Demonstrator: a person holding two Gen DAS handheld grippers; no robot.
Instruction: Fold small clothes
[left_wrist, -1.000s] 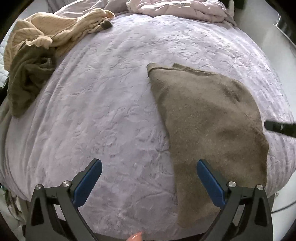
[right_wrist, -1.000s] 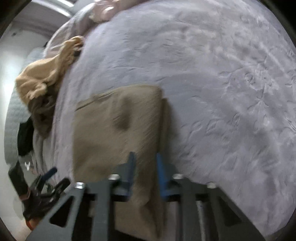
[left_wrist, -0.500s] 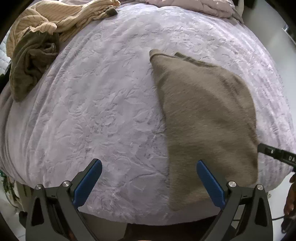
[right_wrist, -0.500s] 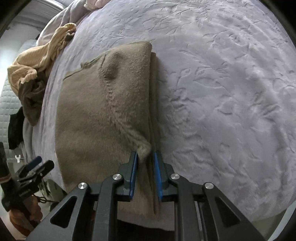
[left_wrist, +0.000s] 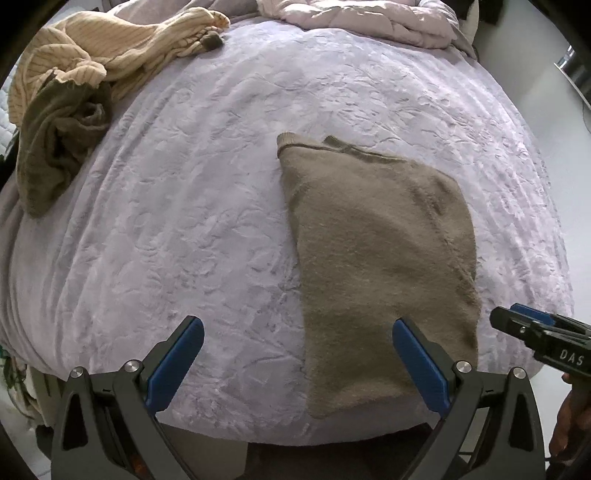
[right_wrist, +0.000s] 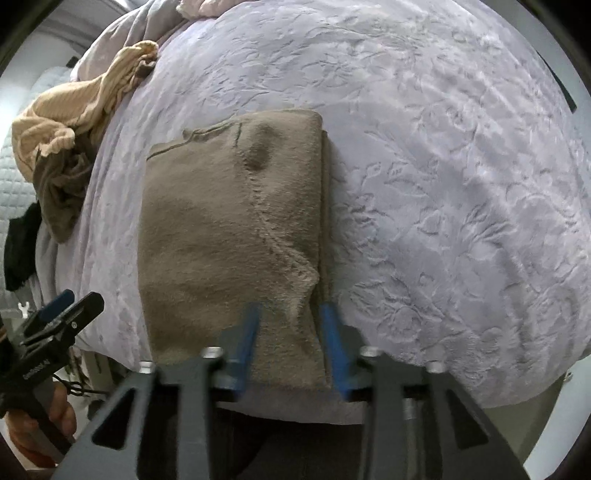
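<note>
We hold the left gripper spread wide above the embossed lilac bedspread, nothing between its blue pads. The folded taupe fuzzy knit sweater lies flat just ahead of the right gripper, whose jaws are opening, the sweater's near right edge between the pads but no longer pinched (the pads look blurred). Far ahead and to the left of both grippers sits a crumpled pile of beige ribbed and olive clothes.
</note>
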